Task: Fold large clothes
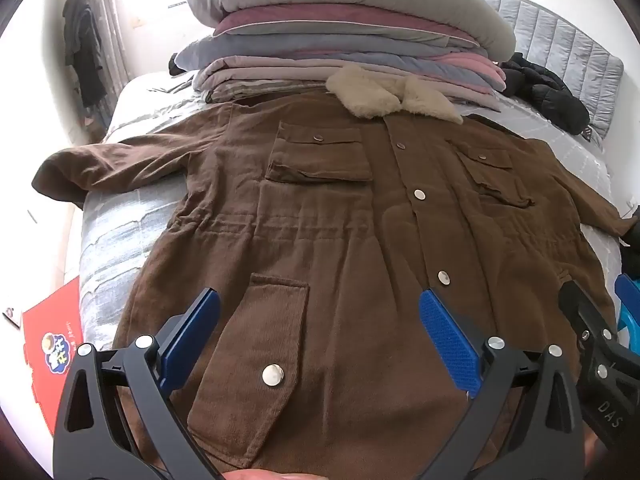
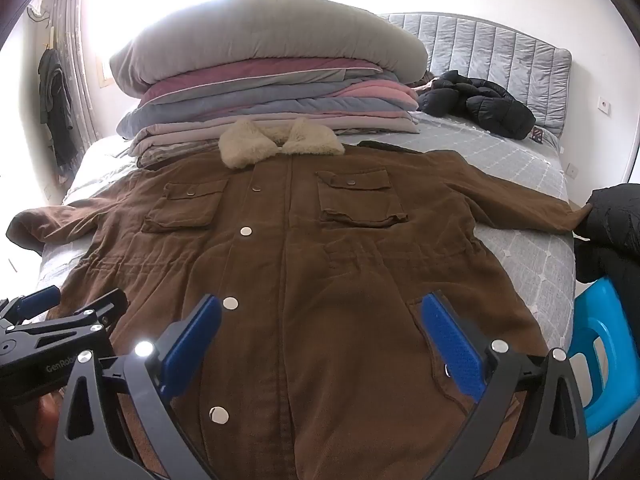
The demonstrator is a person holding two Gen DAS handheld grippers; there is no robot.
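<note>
A large brown corduroy coat point(image 2: 320, 280) with a cream fleece collar point(image 2: 280, 142) was spread face up on the grey checked bedsheet point(image 2: 520, 256), buttoned shut, with both sleeves stretched out sideways and its hem nearest the cameras. The collar was laid against a stack of folded quilts and blankets point(image 2: 272, 92), topped by a fat grey one.

The left gripper point(image 1: 320, 328) was held above the lower left pocket with its blue pads wide apart and nothing between them. The right gripper point(image 2: 320, 332) was poised likewise over the hem beside the button placket, jaws apart and empty (each gripper was also caught at the edge of the other's view).

The coat was judged to be heavy and thick, soft but not limp: the corduroy should be grippy under the ribbed pads, while the doubled layers at pockets and placket would be bulky to pinch. The sleeves, probably best taken at the cuffs or shoulder seams, seemed the sensible first hold; the left cuff point(image 1: 52, 176) was draped over the bed's edge, though how far it hung could not be told. No fold had yet been made
</note>
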